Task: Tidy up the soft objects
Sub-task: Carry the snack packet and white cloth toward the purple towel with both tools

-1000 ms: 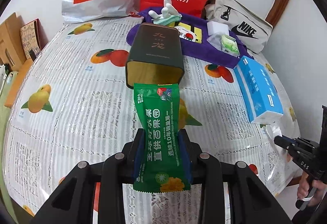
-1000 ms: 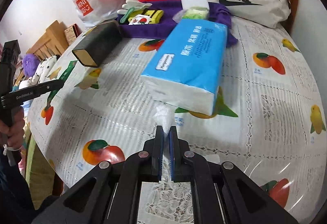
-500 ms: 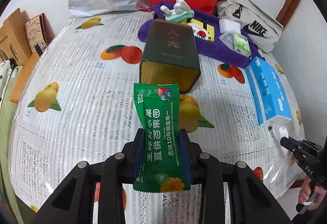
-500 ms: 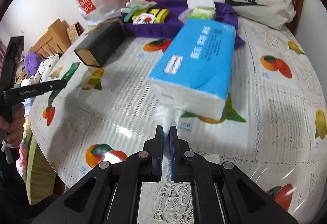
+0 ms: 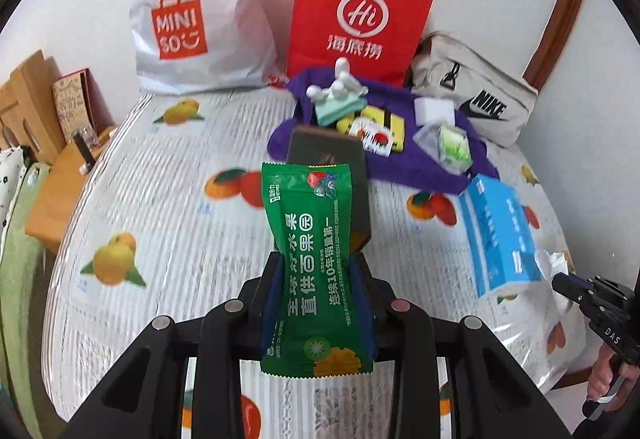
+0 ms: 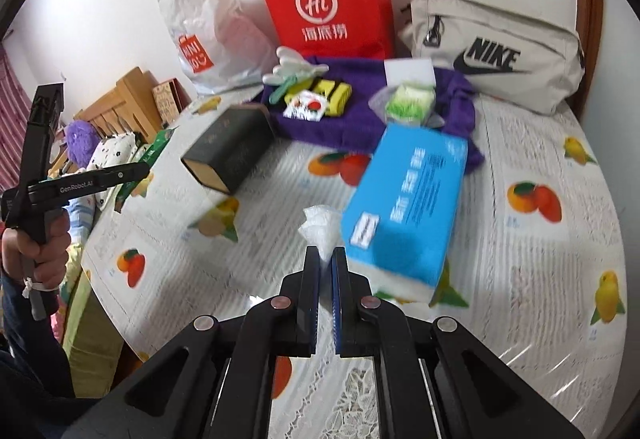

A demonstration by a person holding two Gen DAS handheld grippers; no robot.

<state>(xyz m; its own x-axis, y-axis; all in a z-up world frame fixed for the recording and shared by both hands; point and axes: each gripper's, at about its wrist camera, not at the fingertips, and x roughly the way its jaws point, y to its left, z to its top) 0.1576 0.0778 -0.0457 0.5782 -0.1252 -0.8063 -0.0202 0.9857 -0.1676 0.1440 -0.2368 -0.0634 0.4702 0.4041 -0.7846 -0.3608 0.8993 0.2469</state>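
Green snack pouch (image 5: 316,263) stands lengthwise, top pointing away.

The right gripper (image 6: 326,262) is lifting the tissue pack (image 6: 408,207) by its plastic tail, tilting it up, while the left gripper (image 5: 319,271) is raising the green packet (image 5: 316,263).

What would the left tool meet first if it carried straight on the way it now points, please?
Probably the dark box lying just beyond the green packet that the left tool holds; the purple cloth lies behind it. Depth is hard to judge.
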